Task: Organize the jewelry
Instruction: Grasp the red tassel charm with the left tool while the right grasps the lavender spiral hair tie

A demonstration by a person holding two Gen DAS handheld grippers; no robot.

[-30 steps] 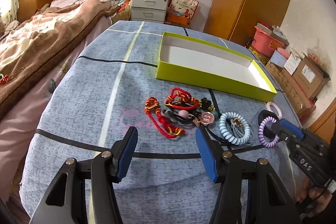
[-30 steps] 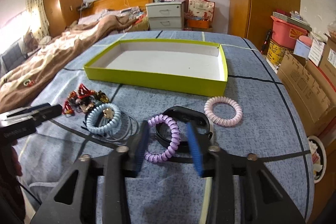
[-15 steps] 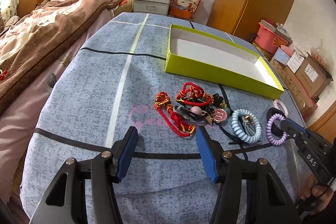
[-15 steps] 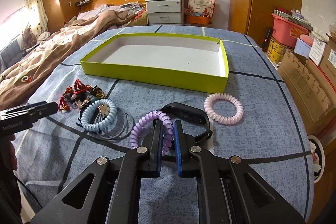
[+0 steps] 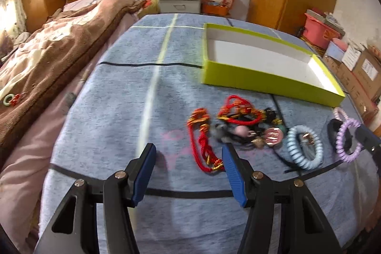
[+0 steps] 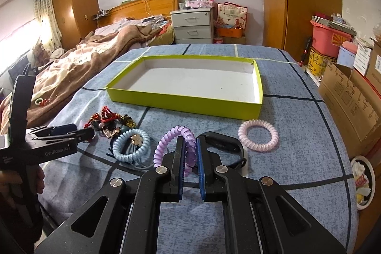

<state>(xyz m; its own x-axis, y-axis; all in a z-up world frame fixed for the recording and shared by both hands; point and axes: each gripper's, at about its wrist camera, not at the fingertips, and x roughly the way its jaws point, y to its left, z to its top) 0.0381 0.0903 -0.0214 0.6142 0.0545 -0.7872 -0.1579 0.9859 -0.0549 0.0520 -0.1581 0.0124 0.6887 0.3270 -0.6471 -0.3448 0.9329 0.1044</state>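
Purple coil hair tie [image 6: 175, 148], ribbed springy plastic, stands tilted on the blue cloth-covered table [image 6: 297, 158]. Right gripper [image 6: 189, 154]: jaws have just closed narrow, pads pinching the coil's near side. Left gripper [image 5: 188, 158]: jaws wide, nothing between them, beside the red braided cord [image 5: 202, 146]. Shallow green cardboard box [image 6: 185, 101] lies behind.

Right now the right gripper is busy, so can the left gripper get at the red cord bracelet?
Probably yes: left gripper is open, red cord bracelet lies just ahead, nothing covering it.
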